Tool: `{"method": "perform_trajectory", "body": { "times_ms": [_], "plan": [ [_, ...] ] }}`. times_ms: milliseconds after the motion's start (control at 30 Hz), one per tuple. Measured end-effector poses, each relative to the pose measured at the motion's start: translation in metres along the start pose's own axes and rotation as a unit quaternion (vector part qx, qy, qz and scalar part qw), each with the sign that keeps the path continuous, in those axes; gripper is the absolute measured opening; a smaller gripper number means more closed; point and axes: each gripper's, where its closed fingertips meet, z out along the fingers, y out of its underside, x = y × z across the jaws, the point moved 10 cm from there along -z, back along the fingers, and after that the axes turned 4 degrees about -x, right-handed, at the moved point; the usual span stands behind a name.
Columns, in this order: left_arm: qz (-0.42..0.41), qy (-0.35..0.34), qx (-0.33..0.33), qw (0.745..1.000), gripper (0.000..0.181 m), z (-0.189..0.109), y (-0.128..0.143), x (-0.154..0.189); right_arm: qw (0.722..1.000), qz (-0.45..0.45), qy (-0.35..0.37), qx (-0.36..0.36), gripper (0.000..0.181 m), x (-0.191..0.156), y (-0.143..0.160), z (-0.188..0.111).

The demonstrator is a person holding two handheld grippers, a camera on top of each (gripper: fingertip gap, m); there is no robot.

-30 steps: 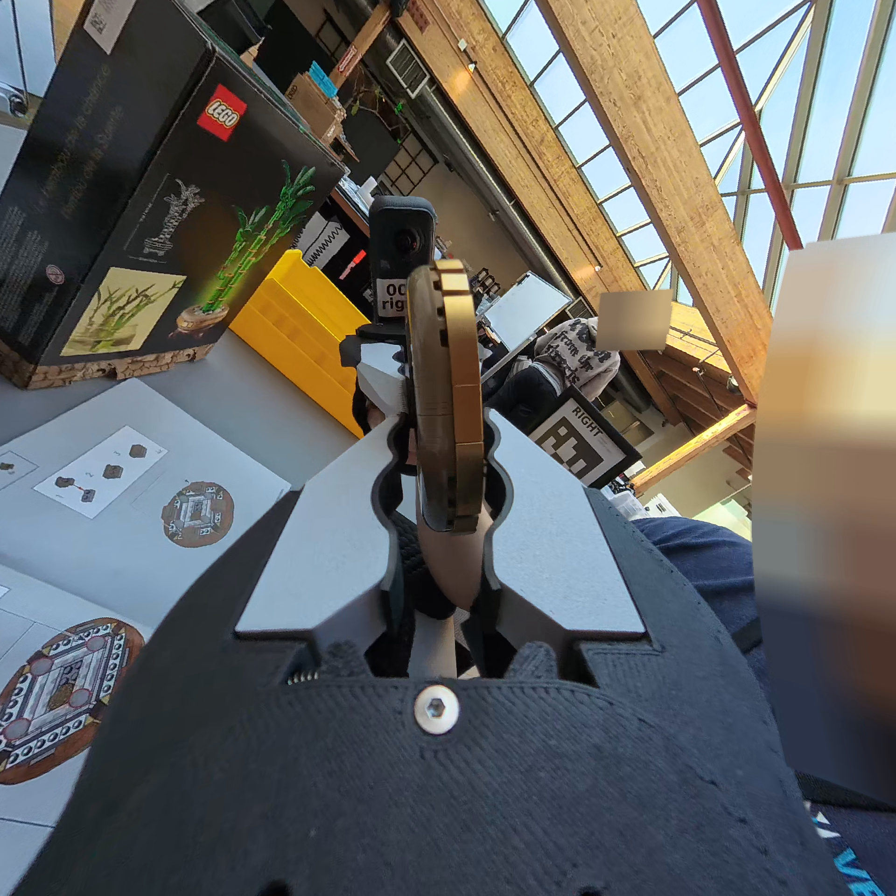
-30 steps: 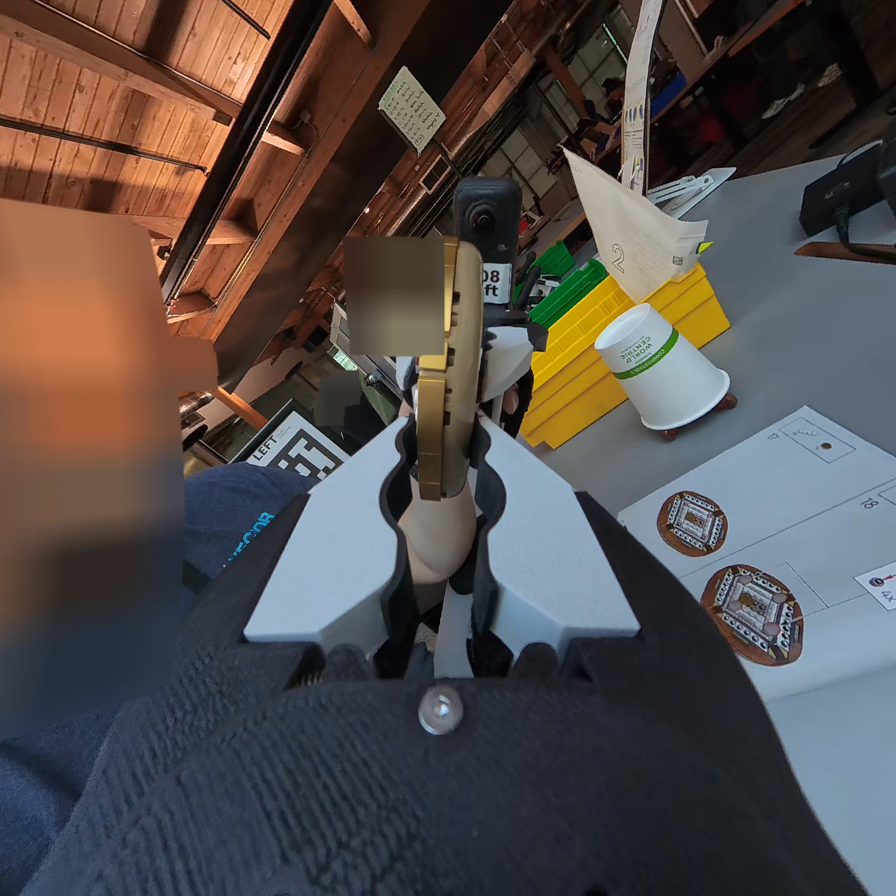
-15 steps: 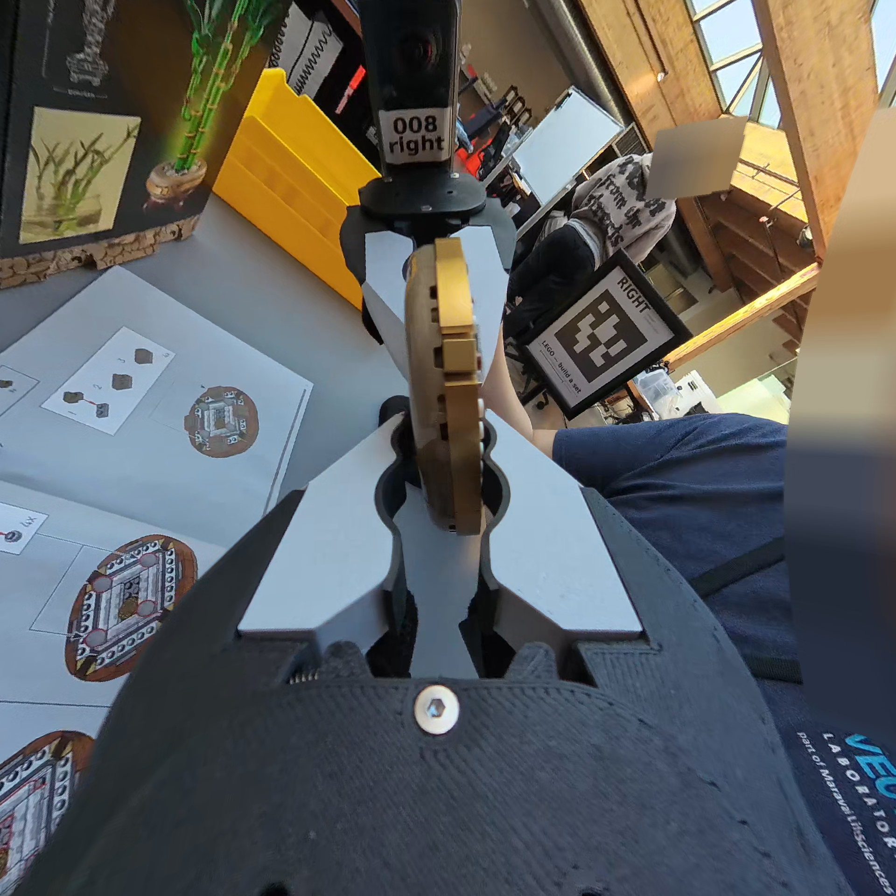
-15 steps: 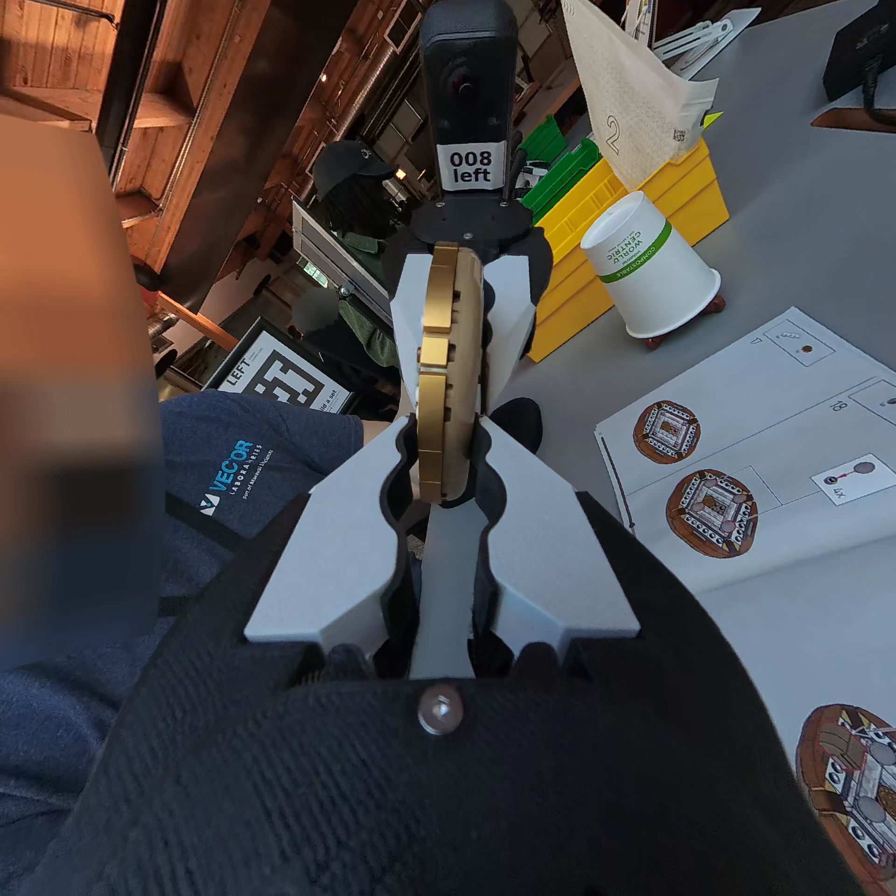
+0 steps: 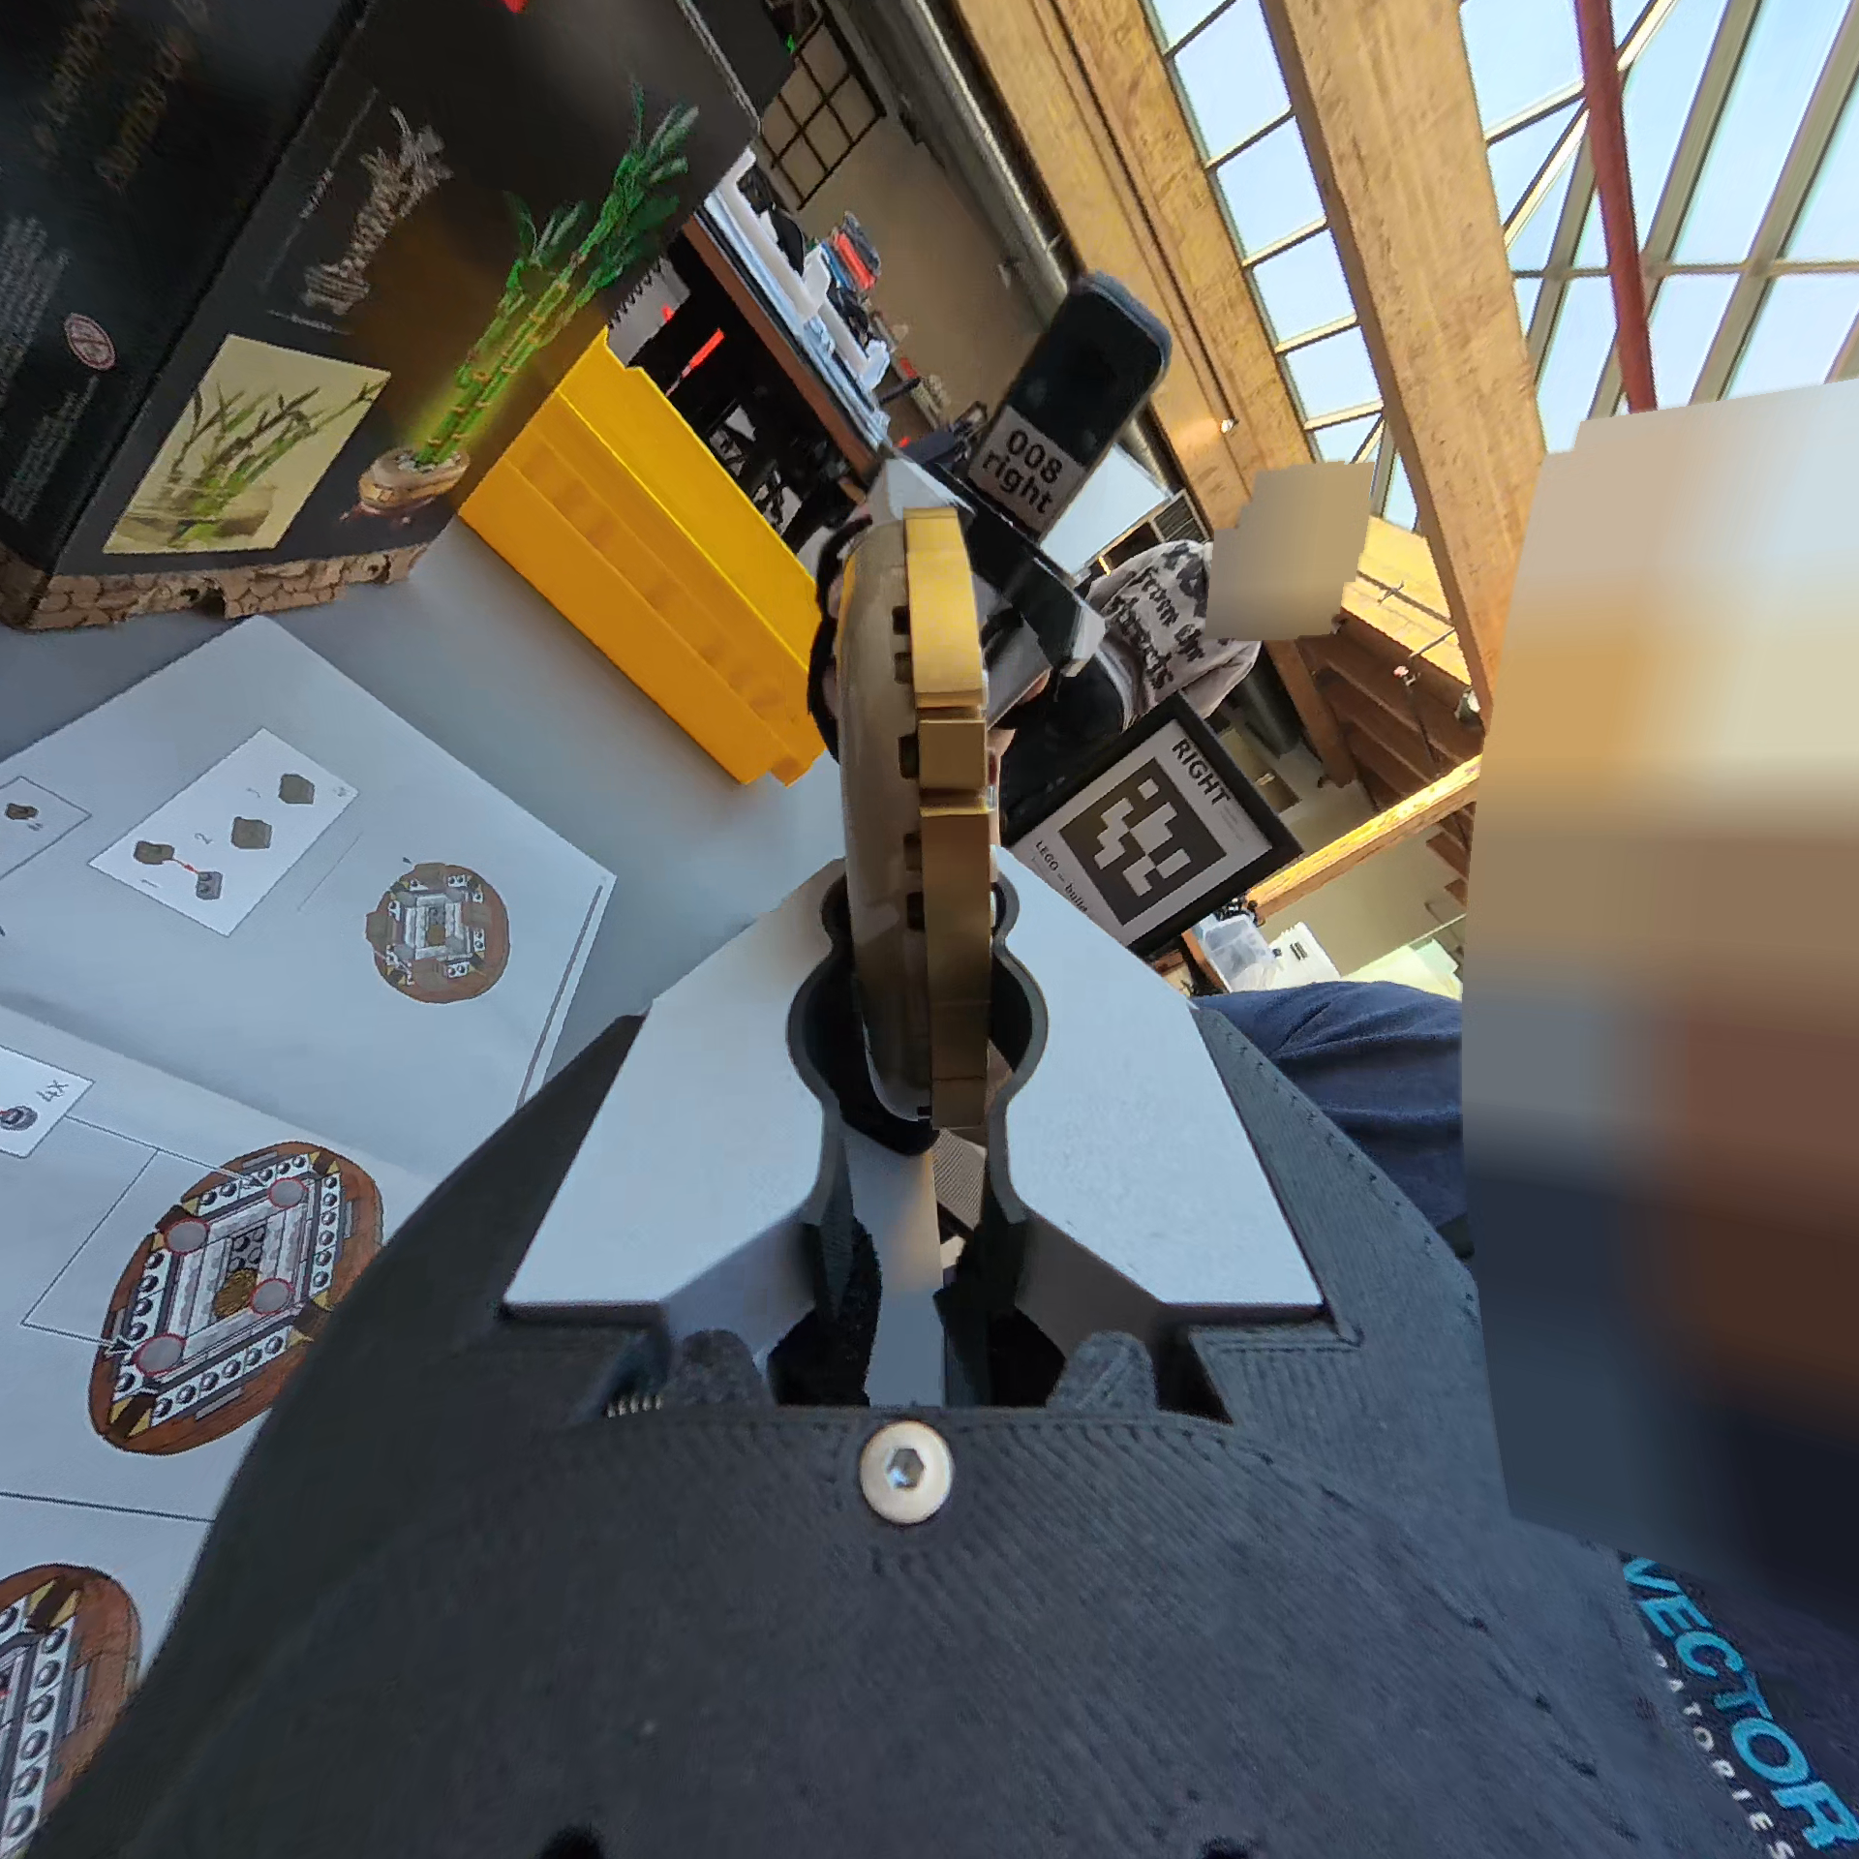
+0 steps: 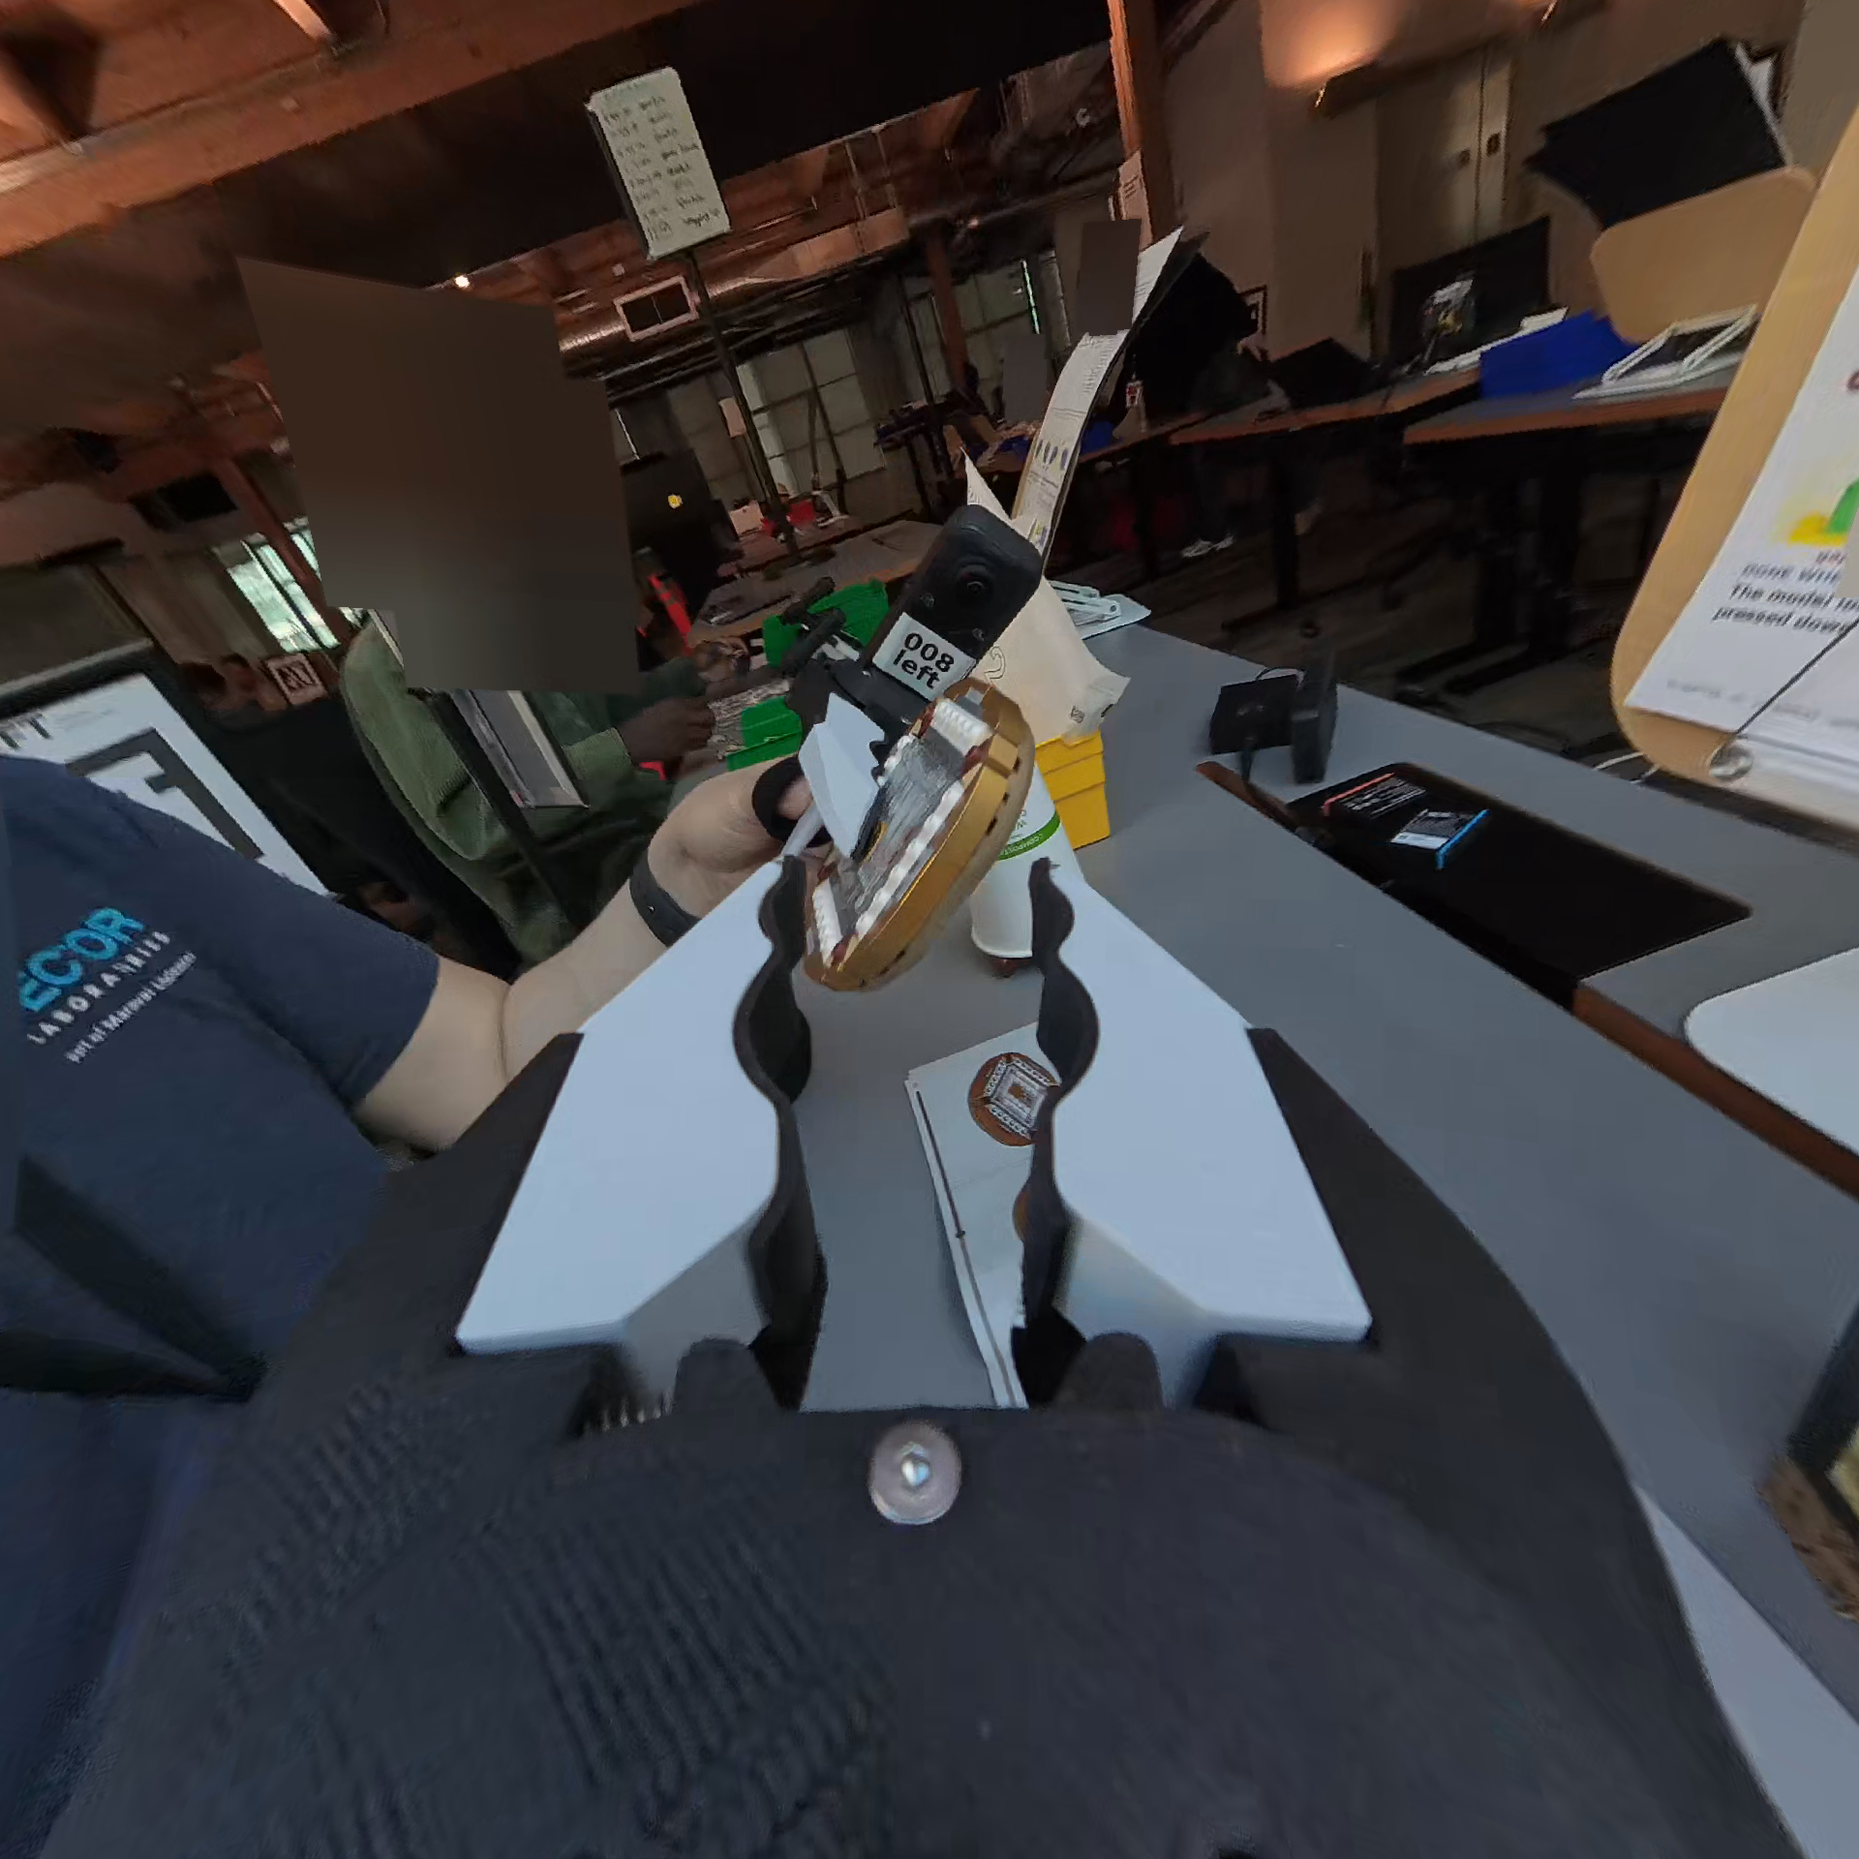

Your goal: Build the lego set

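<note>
My left gripper (image 5: 920,966) is clamped on the round gold lego base (image 5: 931,805), held edge-on above the grey table (image 5: 604,704), clear of its surface. My right gripper (image 6: 910,966) has its 2 fingers apart, empty, just short of the base (image 6: 920,855), whose studded white-and-grey face tilts toward it. The open instruction booklet (image 5: 302,905) lies flat near the table's front edge. A yellow bin (image 5: 644,594) and the set's box (image 5: 251,251) stand at the far edge.
</note>
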Motion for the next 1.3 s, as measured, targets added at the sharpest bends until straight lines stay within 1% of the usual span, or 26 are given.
{"method": "perform_trajectory", "body": {
  "times_ms": [33, 67, 100, 133, 167, 200, 233, 300, 333, 367, 467, 533, 600, 700, 800, 1067, 1200, 1300],
  "plan": [
    [0.003, 0.002, 0.009, 1.0, 0.019, -0.005, -0.001, 0.003, 0.999, -0.03, 0.015, -0.01, 0.035, -0.009, -0.003, -0.004],
    [0.008, -0.001, 0.016, 1.0, 0.019, -0.01, -0.003, 0.005, 0.997, -0.065, 0.036, -0.035, 0.027, -0.017, -0.002, -0.005],
    [0.014, -0.006, 0.023, 1.0, 0.019, -0.015, -0.004, 0.009, 0.991, -0.095, 0.063, -0.071, 0.023, -0.024, 0.002, -0.004],
    [0.02, -0.011, 0.03, 0.999, 0.019, -0.019, -0.005, 0.012, 0.982, -0.116, 0.084, -0.121, 0.017, -0.029, 0.012, -0.001],
    [0.025, -0.014, 0.036, 0.999, 0.019, -0.022, -0.006, 0.015, 0.97, -0.128, 0.085, -0.188, 0.004, -0.034, 0.028, 0.004],
    [0.028, -0.015, 0.041, 0.999, 0.019, -0.025, -0.007, 0.018, 0.95, -0.127, 0.094, -0.269, 0.0, -0.037, 0.049, 0.009],
    [0.031, -0.015, 0.045, 0.998, 0.018, -0.028, -0.007, 0.021, 0.92, -0.135, 0.124, -0.346, 0.0, -0.038, 0.07, 0.013],
    [0.035, -0.01, 0.051, 0.998, 0.019, -0.03, -0.008, 0.027, 0.844, -0.172, 0.154, -0.485, 0.0, -0.043, 0.114, 0.018],
    [0.038, -0.007, 0.051, 0.998, 0.019, -0.031, -0.008, 0.029, 0.816, -0.187, 0.159, -0.523, 0.001, -0.046, 0.13, 0.02],
    [0.04, -0.004, 0.051, 0.998, 0.019, -0.031, -0.008, 0.032, 0.804, -0.191, 0.152, -0.543, 0.002, -0.05, 0.142, 0.023],
    [0.047, -0.001, 0.046, 0.998, 0.019, -0.029, -0.007, 0.038, 0.789, -0.175, 0.133, -0.573, 0.011, -0.054, 0.161, 0.029],
    [0.049, 0.002, 0.044, 0.998, 0.019, -0.027, -0.007, 0.041, 0.773, -0.183, 0.138, -0.592, 0.015, -0.051, 0.165, 0.031],
    [0.051, 0.008, 0.041, 0.998, 0.019, -0.025, -0.006, 0.044, 0.766, -0.186, 0.139, -0.599, 0.014, -0.049, 0.167, 0.033],
    [0.054, 0.01, 0.031, 0.998, 0.019, -0.022, -0.004, 0.047, 0.767, -0.182, 0.127, -0.602, 0.012, -0.048, 0.167, 0.035],
    [0.057, 0.012, 0.029, 0.998, 0.019, -0.02, -0.004, 0.049, 0.76, -0.181, 0.121, -0.613, 0.012, -0.048, 0.167, 0.037],
    [0.054, 0.014, 0.028, 0.998, 0.019, -0.021, -0.004, 0.049, 0.764, -0.171, 0.106, -0.613, 0.011, -0.042, 0.167, 0.041],
    [0.051, 0.013, 0.028, 0.998, 0.019, -0.021, -0.004, 0.048, 0.759, -0.163, 0.097, -0.623, 0.008, -0.041, 0.17, 0.041],
    [0.051, 0.013, 0.029, 0.998, 0.019, -0.022, -0.004, 0.048, 0.76, -0.159, 0.094, -0.623, 0.007, -0.041, 0.169, 0.042]
  ]
}}
